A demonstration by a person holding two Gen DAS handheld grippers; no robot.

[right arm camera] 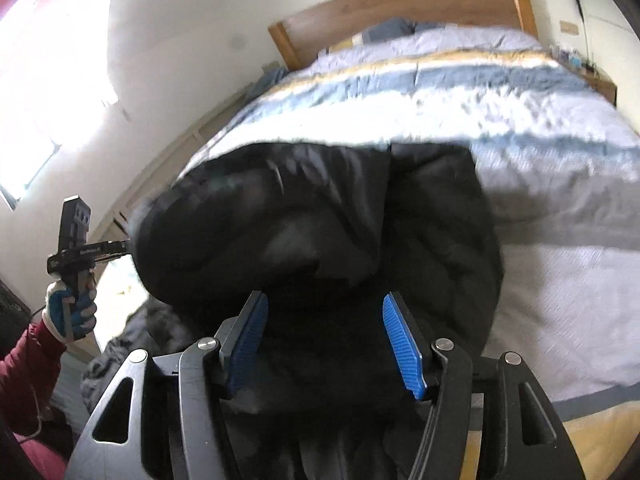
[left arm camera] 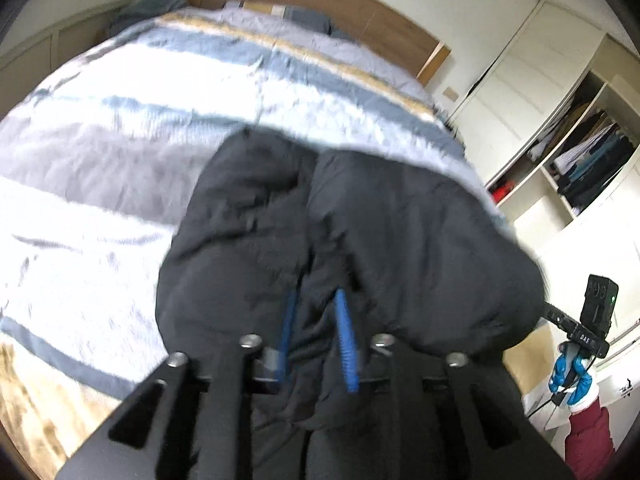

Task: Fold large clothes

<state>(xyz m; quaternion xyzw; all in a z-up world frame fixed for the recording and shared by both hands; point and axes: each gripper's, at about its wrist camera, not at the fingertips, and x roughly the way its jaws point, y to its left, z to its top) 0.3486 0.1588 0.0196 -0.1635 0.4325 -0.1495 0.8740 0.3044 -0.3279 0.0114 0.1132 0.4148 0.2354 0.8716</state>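
A bulky black padded jacket (left arm camera: 360, 220) hangs bunched over the near edge of the bed, filling the middle of both views (right arm camera: 320, 232). My left gripper (left arm camera: 318, 300) has its blue pads close together with a fold of the jacket pinched between them. My right gripper (right arm camera: 324, 308) has its blue pads spread wide with jacket fabric lying between them; the pads do not look pressed on it. Each gripper shows in the other's view, held by a blue-gloved hand: the right one at the jacket's right end (left arm camera: 592, 328), the left one at its left end (right arm camera: 76, 248).
The bed (left arm camera: 140, 120) has a striped blue, white, grey and tan duvet and a wooden headboard (left arm camera: 320, 4). An open wardrobe (left arm camera: 580, 152) with hanging clothes stands at the right. A bright window (right arm camera: 28, 120) is at the left. Rumpled grey cloth (right arm camera: 132, 340) lies low beside the bed.
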